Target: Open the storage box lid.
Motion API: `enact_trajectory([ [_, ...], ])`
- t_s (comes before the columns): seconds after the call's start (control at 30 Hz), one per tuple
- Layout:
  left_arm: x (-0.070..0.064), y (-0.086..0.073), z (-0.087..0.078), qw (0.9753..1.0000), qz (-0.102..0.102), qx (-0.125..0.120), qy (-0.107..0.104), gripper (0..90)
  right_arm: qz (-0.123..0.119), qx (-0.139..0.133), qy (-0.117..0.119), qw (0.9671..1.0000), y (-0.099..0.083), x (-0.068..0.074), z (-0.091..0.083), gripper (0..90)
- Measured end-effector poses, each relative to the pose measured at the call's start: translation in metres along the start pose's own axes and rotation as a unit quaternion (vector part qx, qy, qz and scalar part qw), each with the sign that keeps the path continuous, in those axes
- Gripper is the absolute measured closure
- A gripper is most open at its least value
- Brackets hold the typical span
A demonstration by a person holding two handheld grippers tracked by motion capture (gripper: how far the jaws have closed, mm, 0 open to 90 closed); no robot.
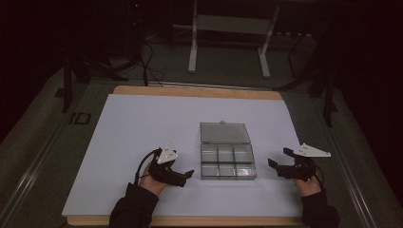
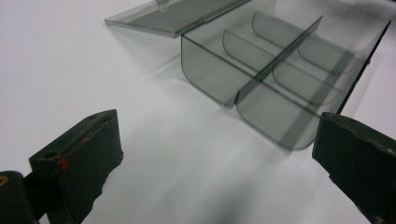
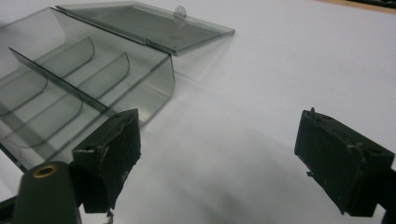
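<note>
A smoky clear plastic compartment box [image 1: 228, 162] lies open on the white sheet, its dividers bare and its compartments empty. Its lid [image 1: 224, 133] lies flat behind it. My left gripper [image 1: 187, 176] rests just left of the box, open and holding nothing. In the left gripper view the left gripper [image 2: 215, 154] faces the box [image 2: 280, 70] and lid [image 2: 173, 16]. My right gripper [image 1: 279, 157] sits to the right of the box, also open and empty. The right gripper view has the right gripper [image 3: 224, 149] wide apart, with the box [image 3: 70, 93] and lid [image 3: 149, 23] at upper left.
The white sheet [image 1: 142, 123] covers a wooden tabletop [image 1: 195, 91], whose edge runs along the back and front. Beyond the table stand a metal frame [image 1: 228, 42] and floor cables [image 1: 147, 66]. Dark rails flank both sides.
</note>
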State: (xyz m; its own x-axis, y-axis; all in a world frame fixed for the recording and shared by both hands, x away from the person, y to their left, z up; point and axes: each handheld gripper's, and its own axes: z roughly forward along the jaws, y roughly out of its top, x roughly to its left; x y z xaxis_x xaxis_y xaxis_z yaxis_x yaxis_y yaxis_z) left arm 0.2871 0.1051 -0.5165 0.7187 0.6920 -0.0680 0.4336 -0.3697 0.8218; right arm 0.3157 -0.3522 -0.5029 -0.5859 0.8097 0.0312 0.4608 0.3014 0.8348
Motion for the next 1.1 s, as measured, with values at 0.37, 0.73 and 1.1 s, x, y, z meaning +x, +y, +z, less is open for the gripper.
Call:
enact_trajectory([
  [0.37,0.004,-0.020,-0.010,0.9995,-0.002,0.015,0.028,2.5,0.005,0.008,-0.020,0.9998,-0.024,-0.004,-0.011,14.3],
  [0.73,-0.006,-0.034,-0.019,0.9981,0.002,0.027,0.056,2.5,0.007,0.008,-0.034,0.9994,-0.043,-0.006,-0.018,14.2],
  [1.1,-0.011,-0.042,-0.019,0.9964,0.008,0.028,0.079,2.5,-0.003,-0.003,-0.058,0.9983,-0.051,0.000,-0.027,14.3],
])
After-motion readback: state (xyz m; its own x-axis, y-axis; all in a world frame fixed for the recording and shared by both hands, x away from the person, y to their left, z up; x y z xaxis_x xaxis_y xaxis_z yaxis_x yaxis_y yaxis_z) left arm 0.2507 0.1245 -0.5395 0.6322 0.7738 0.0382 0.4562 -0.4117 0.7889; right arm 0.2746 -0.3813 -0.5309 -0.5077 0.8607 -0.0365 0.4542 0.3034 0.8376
